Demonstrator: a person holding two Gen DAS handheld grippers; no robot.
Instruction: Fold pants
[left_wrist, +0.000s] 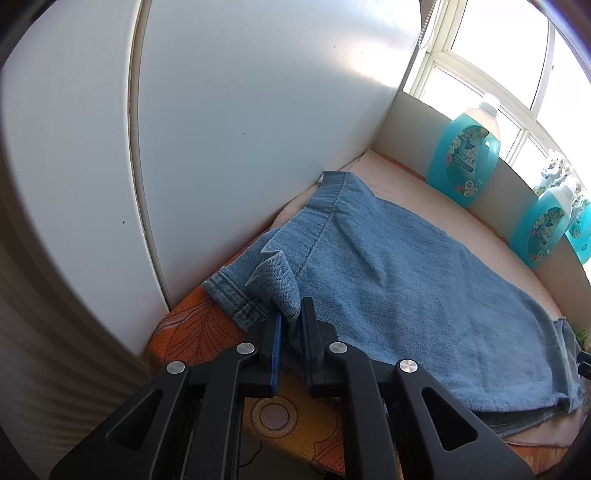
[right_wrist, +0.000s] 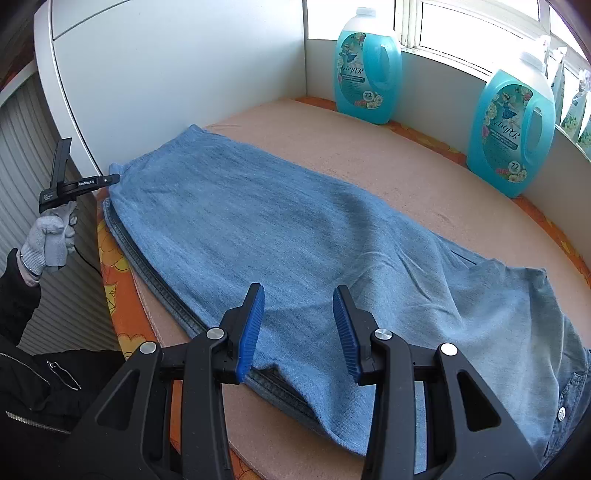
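Item: my left gripper (left_wrist: 291, 317), angled down, fingers clamped on the pants (left_wrist: 406, 288) hem (gloved hand (right_wrist: 51, 236) behind). Right gripper (right_wrist: 299, 332): fingers apart above denim, holding nothing.

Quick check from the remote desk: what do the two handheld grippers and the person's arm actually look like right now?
Both the left gripper and the right gripper are black plastic linkages with round silver pivot screws and ribbed blue pads. The left hand wears a grey knit glove; its sleeve is black. A thin black cable runs beside the glove.
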